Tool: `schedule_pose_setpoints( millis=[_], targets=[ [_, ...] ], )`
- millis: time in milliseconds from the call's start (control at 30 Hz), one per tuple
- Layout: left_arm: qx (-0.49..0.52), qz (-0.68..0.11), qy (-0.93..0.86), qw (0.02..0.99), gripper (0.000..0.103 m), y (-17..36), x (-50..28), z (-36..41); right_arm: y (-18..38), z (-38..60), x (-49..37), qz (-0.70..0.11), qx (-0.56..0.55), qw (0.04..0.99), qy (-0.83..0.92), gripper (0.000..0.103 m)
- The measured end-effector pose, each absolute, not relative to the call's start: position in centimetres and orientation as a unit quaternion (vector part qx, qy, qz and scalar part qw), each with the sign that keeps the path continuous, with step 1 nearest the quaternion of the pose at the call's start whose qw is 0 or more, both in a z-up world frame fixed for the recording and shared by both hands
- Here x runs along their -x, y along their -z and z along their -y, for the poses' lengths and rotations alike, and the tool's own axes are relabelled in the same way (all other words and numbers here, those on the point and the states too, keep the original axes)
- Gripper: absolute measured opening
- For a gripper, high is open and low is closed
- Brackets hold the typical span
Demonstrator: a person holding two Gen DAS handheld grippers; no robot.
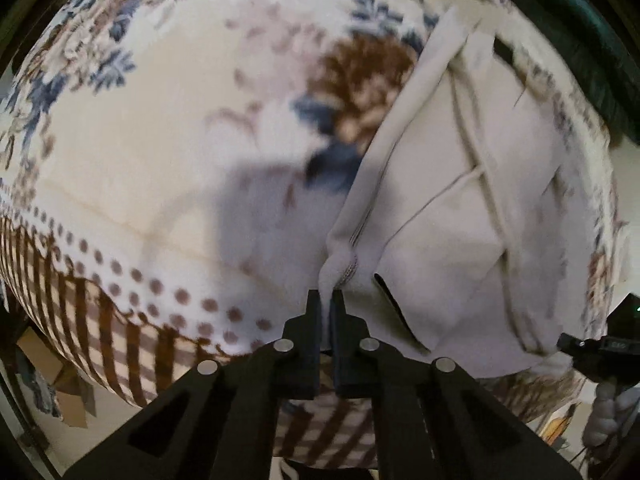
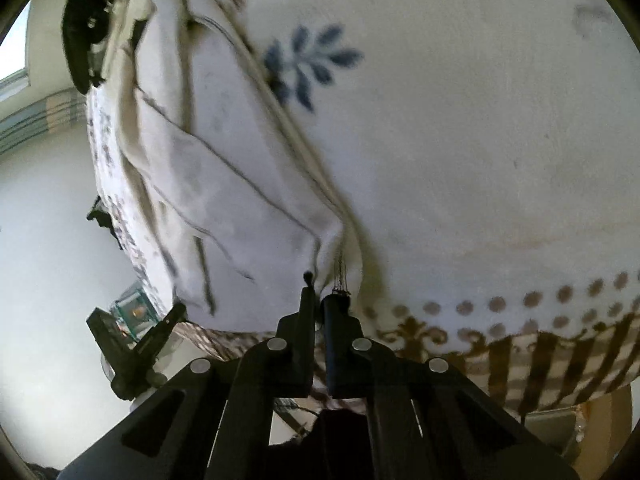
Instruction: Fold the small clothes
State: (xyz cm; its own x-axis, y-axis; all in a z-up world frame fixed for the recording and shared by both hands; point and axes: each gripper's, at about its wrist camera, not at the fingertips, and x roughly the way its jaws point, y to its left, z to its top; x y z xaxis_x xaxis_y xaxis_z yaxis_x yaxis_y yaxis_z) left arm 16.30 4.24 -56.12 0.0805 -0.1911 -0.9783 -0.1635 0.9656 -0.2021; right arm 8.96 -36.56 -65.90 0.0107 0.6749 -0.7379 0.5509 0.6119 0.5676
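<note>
Two grippers: we see both pinching the same pale garment at its near edge.
Left gripper: our jaws are pressed together on a bunched corner of the cloth, which rises straight from between the tips.
Right gripper: our jaws are closed on the hem corner, where a frayed dark mesh patch sits at the right tip.
Garment from the left: it lies ahead and to the right of our tips, its long axis running away from us toward the upper right, with a thick rolled edge along its left side.
Garment from the right: it stretches ahead and to the left, long axis running up and leftward, seams and folds following that line.
Beside us: the other gripper shows low at the right edge of the left view, and low left in the right view.
Underneath: a cream floral cloth with a dotted, striped brown border covers the table.
Far end: a dark green object lies beyond the garment's far end; we cannot tell what it is.
In the way: nothing lies on the garment between our tips and its far end.
</note>
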Motion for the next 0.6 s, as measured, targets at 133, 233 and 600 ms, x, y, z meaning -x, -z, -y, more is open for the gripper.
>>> schedule_pose_setpoints(
  millis=[133, 233, 600],
  targets=[
    [0.174, -0.651, 0.012, 0.739, 0.002, 53.8, -19.1, -4.5, 63.7, 38.4, -11.1, -0.679, -0.452, 0.576, -0.057, 0.004],
    [0.197, -0.622, 0.013, 0.757, 0.002, 53.5, -23.1, -4.4, 62.6, 39.6, -14.5, -0.658, -0.456, 0.597, -0.055, 0.003],
    [0.288, -0.603, -0.005, 0.744, 0.034, 56.6, -31.7, -7.6, 61.9, 42.2, -24.3, -0.619, -0.434, 0.654, -0.033, 0.043]
  ],
)
